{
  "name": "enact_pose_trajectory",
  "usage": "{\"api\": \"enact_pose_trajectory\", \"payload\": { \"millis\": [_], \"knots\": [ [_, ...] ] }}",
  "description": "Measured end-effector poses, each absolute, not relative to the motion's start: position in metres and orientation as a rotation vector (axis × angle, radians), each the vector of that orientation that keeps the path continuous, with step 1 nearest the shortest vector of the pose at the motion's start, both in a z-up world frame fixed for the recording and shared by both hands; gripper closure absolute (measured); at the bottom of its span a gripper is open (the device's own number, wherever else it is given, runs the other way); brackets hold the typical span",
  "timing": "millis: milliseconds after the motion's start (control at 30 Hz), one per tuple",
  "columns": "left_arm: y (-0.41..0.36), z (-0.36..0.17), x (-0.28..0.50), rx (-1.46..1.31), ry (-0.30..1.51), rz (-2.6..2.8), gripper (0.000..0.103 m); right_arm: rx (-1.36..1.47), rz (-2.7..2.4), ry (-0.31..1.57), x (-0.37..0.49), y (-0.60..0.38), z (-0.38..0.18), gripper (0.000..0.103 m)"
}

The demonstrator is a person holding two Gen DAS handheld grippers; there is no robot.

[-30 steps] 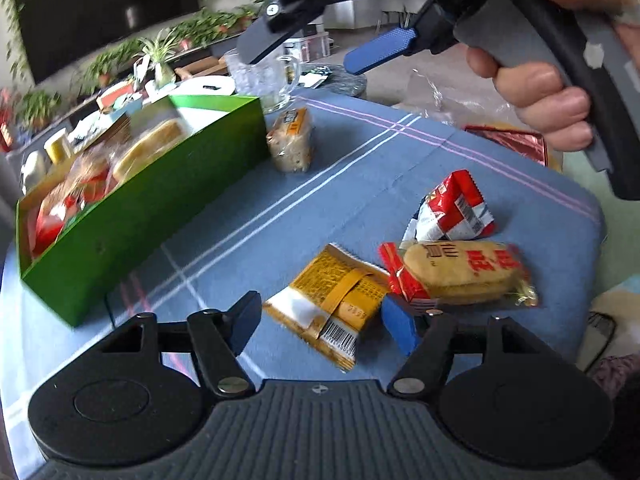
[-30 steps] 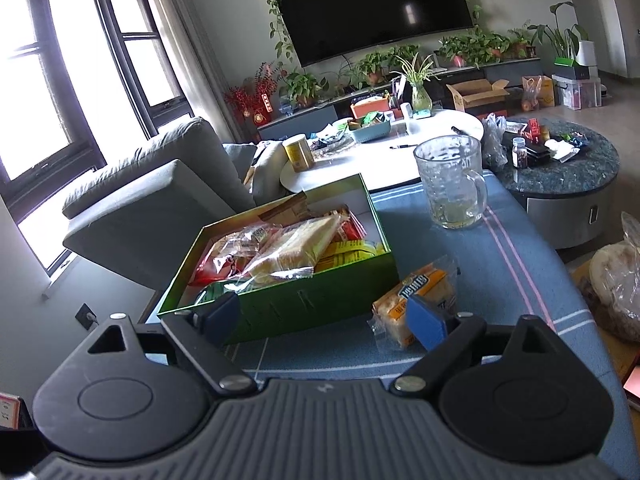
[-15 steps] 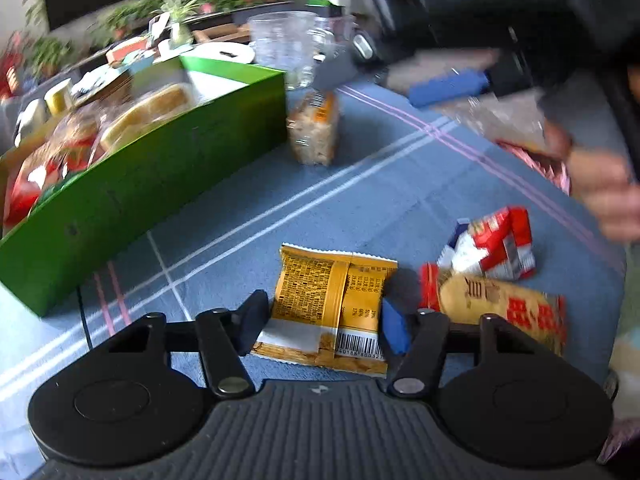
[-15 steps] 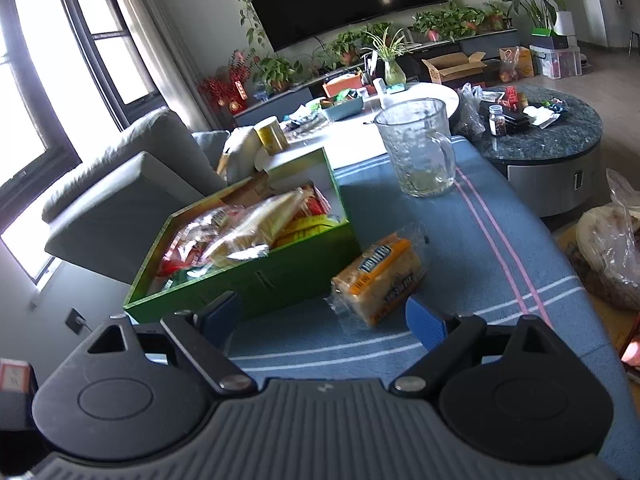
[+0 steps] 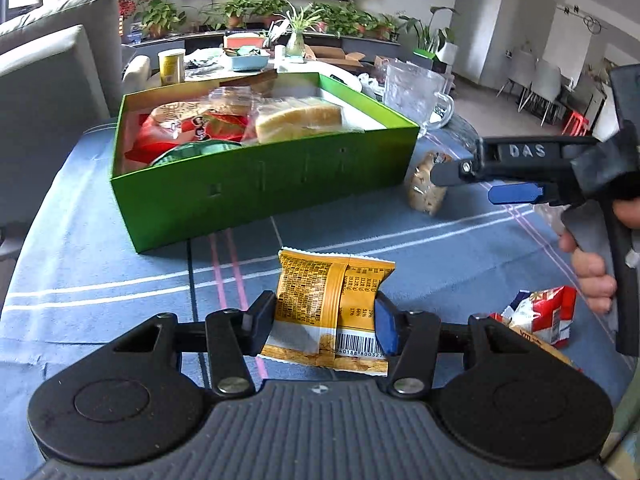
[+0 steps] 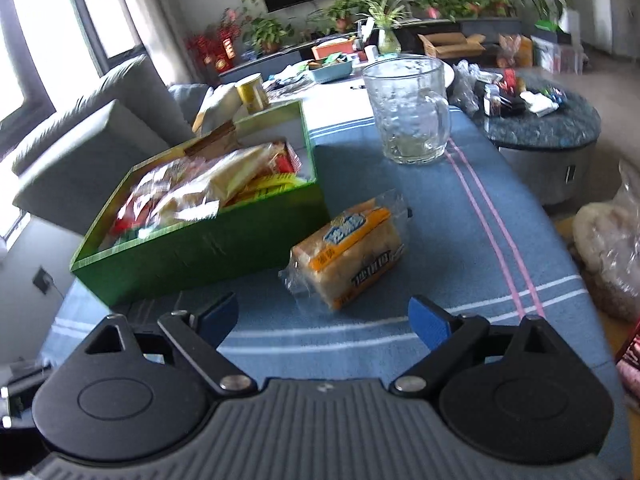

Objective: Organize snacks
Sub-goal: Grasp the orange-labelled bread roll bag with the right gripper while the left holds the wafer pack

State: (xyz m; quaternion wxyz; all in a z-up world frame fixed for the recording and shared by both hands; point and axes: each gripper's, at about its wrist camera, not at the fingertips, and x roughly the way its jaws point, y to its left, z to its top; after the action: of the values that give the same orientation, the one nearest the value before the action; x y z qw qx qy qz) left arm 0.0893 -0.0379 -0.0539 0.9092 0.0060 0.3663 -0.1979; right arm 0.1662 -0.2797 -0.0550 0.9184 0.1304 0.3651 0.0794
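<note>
A yellow snack packet stands between the fingers of my left gripper. Its jaws are closing and both pads press the packet's sides. Behind it is the green box holding several wrapped snacks. In the right wrist view a clear-wrapped bread packet lies on the blue cloth beside the green box. My right gripper hovers open just in front of it, nothing between its fingers. The left wrist view shows the right gripper close to the bread packet.
A red and white snack packet lies at the right, over another wrapped snack. A glass mug stands behind the bread. A clear plastic bag sits off the table's right edge. A grey sofa is at left.
My left gripper rolled level and closed in on the yellow packet, which now stands pinched between the pads. My right gripper dropped toward the bread packet, still open.
</note>
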Motion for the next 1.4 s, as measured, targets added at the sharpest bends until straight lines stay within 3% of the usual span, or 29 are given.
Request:
{"api": "enact_pose_trajectory", "payload": {
  "millis": [567,933,1100,1400],
  "knots": [
    [-0.030,-0.053,0.085,-0.019,0.750,-0.402,0.055,0.261,0.015,0.792,0.227,-0.299,-0.065,0.018],
    [-0.022,-0.052,0.084,-0.056,0.750,-0.373,0.055,0.272,0.169,0.837,0.198,-0.287,-0.070,0.018],
    [-0.015,-0.049,0.082,-0.066,0.739,-0.355,0.055,0.123,0.318,0.836,0.176,-0.258,-0.066,0.018],
    [-0.012,-0.049,0.081,-0.081,0.740,-0.356,0.055,0.157,0.079,0.771,0.194,-0.282,-0.058,0.018]
  ]
}}
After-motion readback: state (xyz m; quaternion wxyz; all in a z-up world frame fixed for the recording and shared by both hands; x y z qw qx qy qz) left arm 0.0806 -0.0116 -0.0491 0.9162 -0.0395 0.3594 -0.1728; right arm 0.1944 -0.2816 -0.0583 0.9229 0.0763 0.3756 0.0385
